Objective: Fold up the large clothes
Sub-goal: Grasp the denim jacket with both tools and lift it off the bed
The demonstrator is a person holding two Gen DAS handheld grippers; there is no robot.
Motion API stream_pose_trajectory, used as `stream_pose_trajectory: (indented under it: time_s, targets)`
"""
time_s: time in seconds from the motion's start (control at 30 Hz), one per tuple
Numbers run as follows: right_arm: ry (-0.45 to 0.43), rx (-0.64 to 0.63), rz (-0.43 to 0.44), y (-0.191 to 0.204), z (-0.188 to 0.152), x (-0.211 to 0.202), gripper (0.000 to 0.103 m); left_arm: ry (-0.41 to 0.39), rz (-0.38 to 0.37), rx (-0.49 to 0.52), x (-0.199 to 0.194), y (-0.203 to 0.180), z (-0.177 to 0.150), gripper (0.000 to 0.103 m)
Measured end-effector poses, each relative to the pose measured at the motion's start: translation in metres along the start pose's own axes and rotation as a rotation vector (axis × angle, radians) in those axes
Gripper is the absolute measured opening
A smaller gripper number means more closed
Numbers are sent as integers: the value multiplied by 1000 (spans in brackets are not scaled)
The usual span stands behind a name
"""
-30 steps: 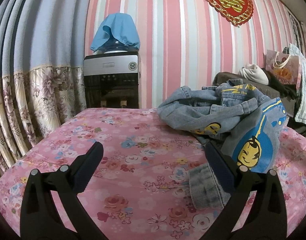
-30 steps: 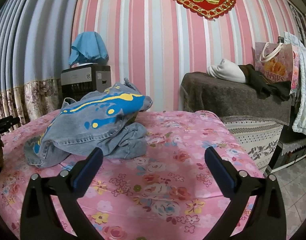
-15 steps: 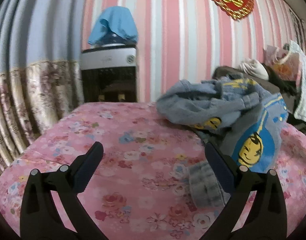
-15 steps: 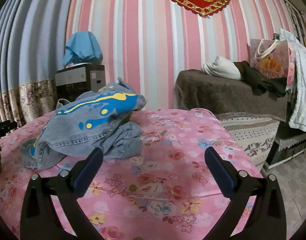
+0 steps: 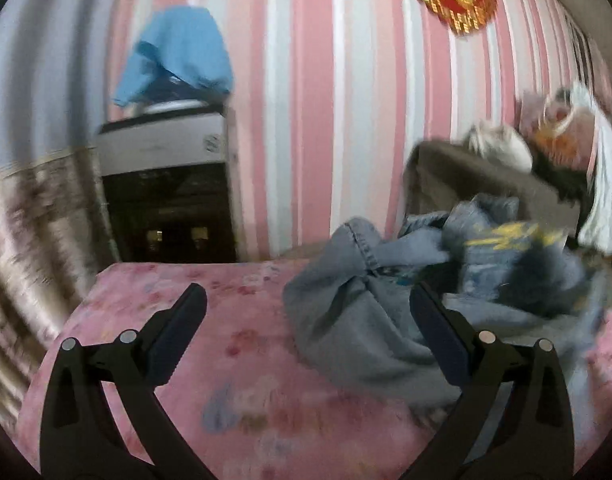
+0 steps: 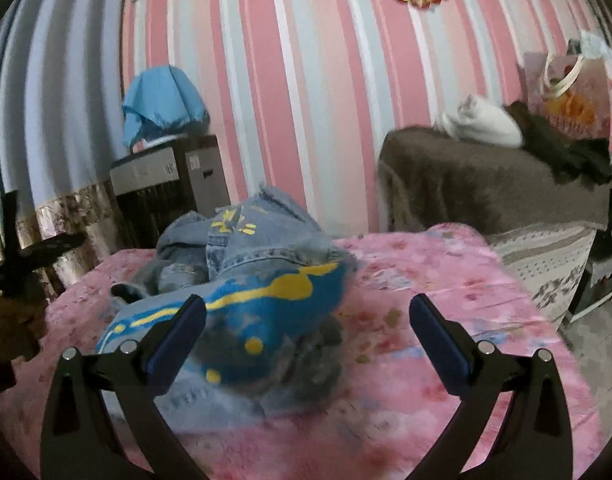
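Plainly we are at the approach; the denim jacket (image 6: 266,280) lies crumpled on the pink floral table (image 6: 446,280); our left gripper (image 5: 306,328) and right gripper (image 6: 306,328) both gape empty; next we need an edge to spread it flat.

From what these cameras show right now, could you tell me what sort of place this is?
Probably a bedroom at home: a bed with a pink floral sheet, a crumpled denim jacket on it, striped wallpaper and a covered water dispenser.
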State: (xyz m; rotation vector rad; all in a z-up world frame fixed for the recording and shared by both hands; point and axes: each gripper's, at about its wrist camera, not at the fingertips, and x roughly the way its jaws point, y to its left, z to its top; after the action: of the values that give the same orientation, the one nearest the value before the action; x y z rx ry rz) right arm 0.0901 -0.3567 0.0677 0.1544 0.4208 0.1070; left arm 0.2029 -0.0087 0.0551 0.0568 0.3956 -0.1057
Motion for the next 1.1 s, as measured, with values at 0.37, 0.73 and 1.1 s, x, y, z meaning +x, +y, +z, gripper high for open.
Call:
stream_pose_trajectory:
  time_s: [0.37, 0.73, 1.1]
  targets:
    - [66, -7, 3, 5, 1, 71, 93, 137, -80, 62, 163, -16, -6, 100]
    - [-39, -201, -10, 11, 25, 68, 37, 176, -274, 37, 169, -32, -13, 2]
    - [-171, -217, 16, 22, 62, -2, 31, 132, -322, -23, 36, 5, -4, 1]
